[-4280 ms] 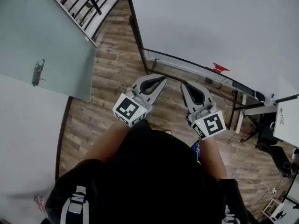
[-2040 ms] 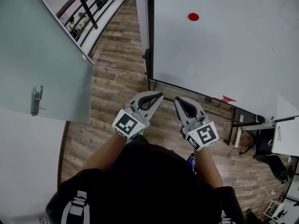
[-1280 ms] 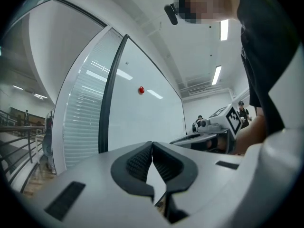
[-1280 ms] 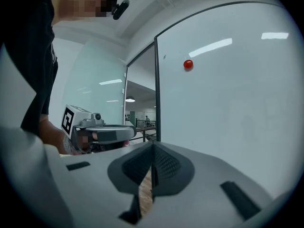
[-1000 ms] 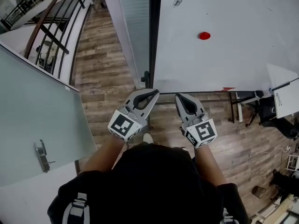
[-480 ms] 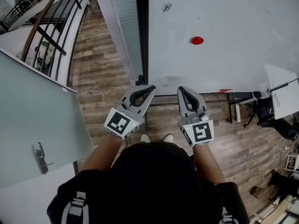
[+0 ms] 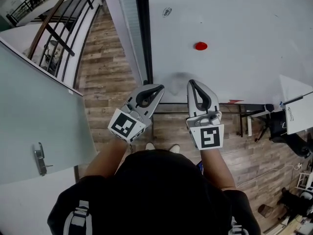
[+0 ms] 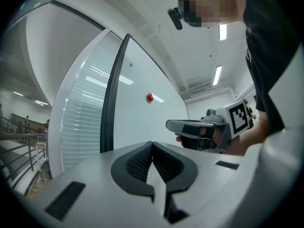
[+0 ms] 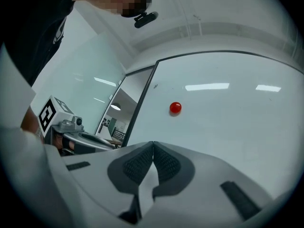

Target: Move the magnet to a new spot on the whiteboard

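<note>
Transfer not yet begun: the magnet (image 7: 201,46) sits untouched toward the whiteboard (image 7: 244,18) left edge, with the left gripper (image 7: 157,87) and right gripper (image 7: 192,82) closed and empty.

Downward head and forward gripper views share the seemingly near whiteboard (image 7: 234,23).

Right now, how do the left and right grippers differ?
The left gripper slants toward the right in the head view; the right gripper points straight at the whiteboard. The right gripper sits almost directly below the magnet; the left gripper stands off to the side, nearer the board's dark edge. Both are shut, empty, and clear of the magnet.
</note>
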Tool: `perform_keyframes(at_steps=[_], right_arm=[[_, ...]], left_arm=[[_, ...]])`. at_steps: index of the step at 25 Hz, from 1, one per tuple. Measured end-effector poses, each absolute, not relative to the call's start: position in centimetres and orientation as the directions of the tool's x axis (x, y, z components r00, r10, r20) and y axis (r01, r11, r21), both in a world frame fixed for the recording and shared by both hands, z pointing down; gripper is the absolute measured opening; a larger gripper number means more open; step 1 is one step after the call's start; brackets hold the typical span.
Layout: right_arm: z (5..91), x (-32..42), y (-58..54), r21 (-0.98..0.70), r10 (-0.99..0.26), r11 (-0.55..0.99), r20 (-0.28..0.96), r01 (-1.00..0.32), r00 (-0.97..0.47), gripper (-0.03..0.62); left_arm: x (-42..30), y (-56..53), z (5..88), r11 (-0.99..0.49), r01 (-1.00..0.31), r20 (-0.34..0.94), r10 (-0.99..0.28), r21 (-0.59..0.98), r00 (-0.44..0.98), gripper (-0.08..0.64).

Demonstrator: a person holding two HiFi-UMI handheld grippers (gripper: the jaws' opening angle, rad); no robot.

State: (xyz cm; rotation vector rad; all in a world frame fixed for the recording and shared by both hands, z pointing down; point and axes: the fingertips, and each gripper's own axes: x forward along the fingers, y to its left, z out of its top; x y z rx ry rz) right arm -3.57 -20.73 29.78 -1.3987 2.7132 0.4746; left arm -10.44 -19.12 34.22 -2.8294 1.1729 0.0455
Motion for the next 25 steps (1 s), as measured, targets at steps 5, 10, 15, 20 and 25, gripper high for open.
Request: perform_keyframes(at_steps=[5, 10, 15, 20, 25], right_arm=[[27.8, -3.3, -21.3, 0.267, -0.771, 0.531, -0.241, -0.804, -0.589, 0.0], [25.3, -3.4, -21.6, 0.281, -0.754, 0.506, -0.314, -0.815, -0.577, 0.002], [23.2, -3.2, -21.9, 0.289, -0.741, 0.475, -0.377, -0.831, -0.555, 0.002], [21.7, -3.1, -22.5, 0.288, -0.735, 0.454, -0.415, -0.843, -0.537, 0.011], [21.1, -2.9, -23.0, 0.305, -0.741, 0.407, -0.44, -0.861, -0.507, 0.061]], left_arm=[[-10.2, -19.4, 33.0, -0.686, -0.722, -0.063, -0.72, -0.088, 0.691, 0.005], [-10.2, -19.4, 32.2, -0.674, -0.732, -0.067, -0.729, -0.105, 0.681, 0.005], [-10.1, -19.4, 32.6, -0.664, -0.742, -0.062, -0.739, -0.093, 0.67, 0.005], [-10.0, -19.3, 32.8, -0.666, -0.742, -0.047, -0.741, -0.084, 0.67, 0.005], [-9.6, -19.2, 33.0, -0.665, -0.742, -0.041, -0.741, -0.085, 0.67, 0.005]])
